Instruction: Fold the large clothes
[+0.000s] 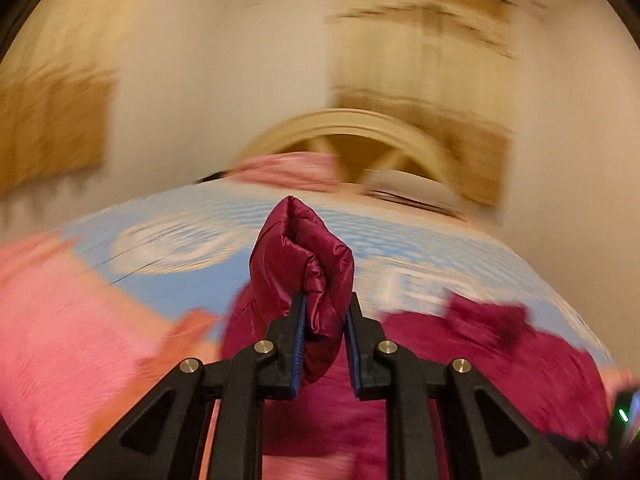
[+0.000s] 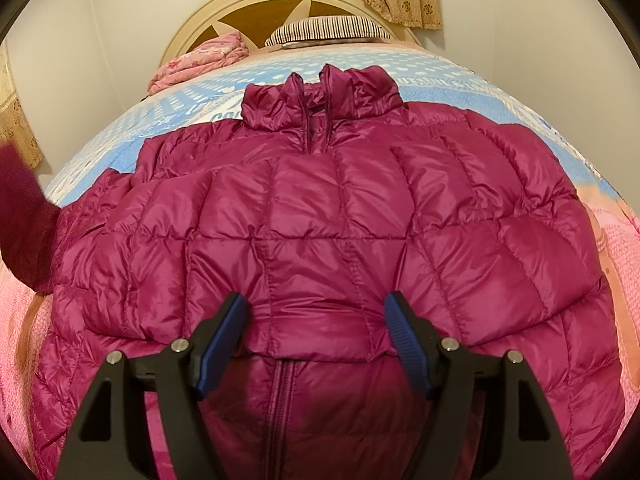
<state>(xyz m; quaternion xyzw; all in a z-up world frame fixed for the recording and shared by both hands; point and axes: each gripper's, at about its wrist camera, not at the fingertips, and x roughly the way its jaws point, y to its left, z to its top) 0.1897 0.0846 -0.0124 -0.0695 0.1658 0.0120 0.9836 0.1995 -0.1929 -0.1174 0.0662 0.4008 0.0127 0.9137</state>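
Left wrist view: the left gripper (image 1: 325,312) has its jaws clamped on a bunched fold of the magenta puffer jacket (image 1: 304,248); everything behind is motion-blurred. Right wrist view: the right gripper (image 2: 314,322) holds its jaws apart over the jacket's hem, which lies spread on the bed (image 2: 192,96), its left sleeve cut off.

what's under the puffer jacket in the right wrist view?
The magenta jacket lies flat on a blue-and-white patterned bedspread, with pink bedding showing at the near-left edge. Whatever sits directly beneath the jacket's body is covered and cannot be seen.
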